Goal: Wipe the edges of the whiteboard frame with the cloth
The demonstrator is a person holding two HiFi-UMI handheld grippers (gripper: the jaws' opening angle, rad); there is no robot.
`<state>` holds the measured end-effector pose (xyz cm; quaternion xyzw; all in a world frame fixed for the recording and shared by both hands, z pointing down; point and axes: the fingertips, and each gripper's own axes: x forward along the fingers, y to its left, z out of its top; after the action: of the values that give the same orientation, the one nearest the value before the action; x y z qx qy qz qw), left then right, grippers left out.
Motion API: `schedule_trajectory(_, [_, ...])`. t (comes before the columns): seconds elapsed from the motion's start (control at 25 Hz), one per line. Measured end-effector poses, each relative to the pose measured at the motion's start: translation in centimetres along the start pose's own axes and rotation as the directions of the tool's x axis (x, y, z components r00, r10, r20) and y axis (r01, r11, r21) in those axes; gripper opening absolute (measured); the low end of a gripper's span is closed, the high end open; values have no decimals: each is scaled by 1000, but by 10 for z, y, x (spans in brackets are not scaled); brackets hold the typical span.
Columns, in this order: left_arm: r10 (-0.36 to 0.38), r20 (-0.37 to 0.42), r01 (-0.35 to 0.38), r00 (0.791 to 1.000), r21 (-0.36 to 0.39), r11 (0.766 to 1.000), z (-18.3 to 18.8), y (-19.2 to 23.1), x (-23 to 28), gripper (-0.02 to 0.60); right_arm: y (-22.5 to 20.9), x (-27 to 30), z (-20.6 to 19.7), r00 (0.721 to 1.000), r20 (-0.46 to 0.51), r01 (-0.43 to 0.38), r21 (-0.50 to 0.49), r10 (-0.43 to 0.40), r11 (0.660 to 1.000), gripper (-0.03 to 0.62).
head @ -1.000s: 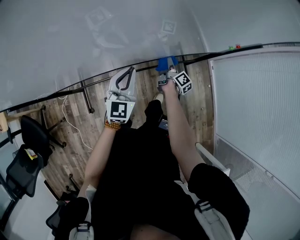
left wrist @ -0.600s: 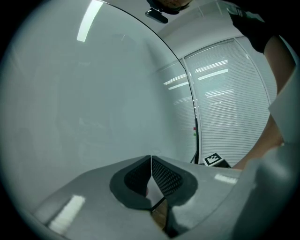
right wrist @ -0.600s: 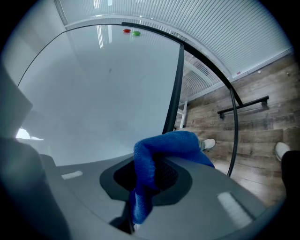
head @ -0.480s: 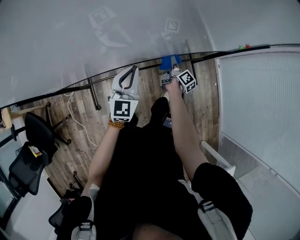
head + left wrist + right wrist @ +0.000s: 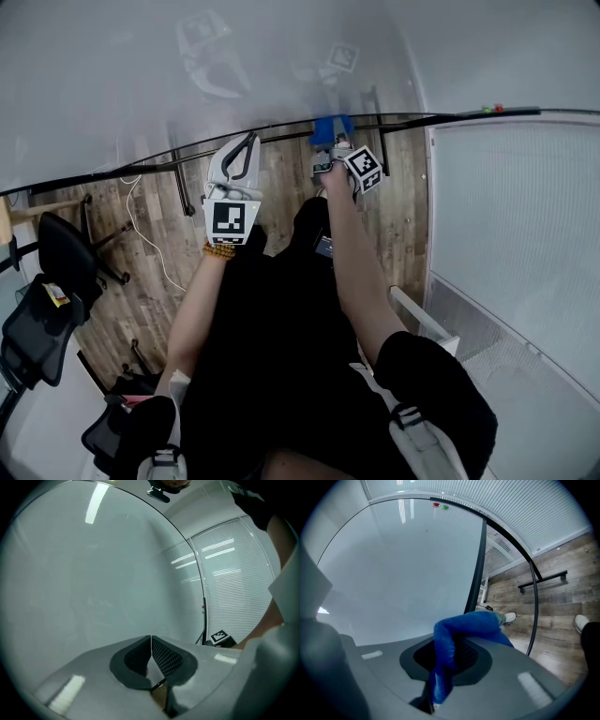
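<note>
The whiteboard (image 5: pixel 187 66) fills the upper part of the head view, and its dark frame (image 5: pixel 450 116) is seen as a thin line curving across from 9 o'clock to 3 o'clock. The blue cloth (image 5: pixel 333 127) is found right on that line, a little right of the view's centre and towards 12 o'clock.

The cloth is clamped in the right gripper (image 5: pixel 330 150). In the right gripper view a fold of it is pinched between the jaws, and the rest is bunched over the jaw tips towards 1 o'clock. From the head view the cloth appears to lie against the frame, though contact cannot be confirmed. The marker cube (image 5: pixel 364 167) of this gripper is seen at 4 o'clock from the cloth.

The left gripper (image 5: pixel 249 145) is held at 9 o'clock from the right one, near it but apart, just below the frame line. Its jaws are pressed together with nothing between them (the ribbed pads meet in a single seam in its own view). It is pointed at the plain white board surface, and no contact with the board can be made out.

Wooden floor (image 5: pixel 281 187) is seen beneath the frame. Black office chairs (image 5: pixel 56 272) are placed at 8 o'clock. A pale slatted panel (image 5: pixel 516 206) is seen at 3 o'clock. Small red and green items (image 5: pixel 439 506) sit at the board's edge at 12 o'clock in the right gripper view.
</note>
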<state>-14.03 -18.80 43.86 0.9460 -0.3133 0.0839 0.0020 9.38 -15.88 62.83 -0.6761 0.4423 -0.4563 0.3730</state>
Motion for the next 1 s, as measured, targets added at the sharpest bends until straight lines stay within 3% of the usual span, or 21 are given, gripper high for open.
schedule_trajectory(1.0, [77, 2, -77, 997, -44, 996, -5, 11, -7, 0, 5, -2, -38, 999, -31, 14, 60, -12, 998, 69])
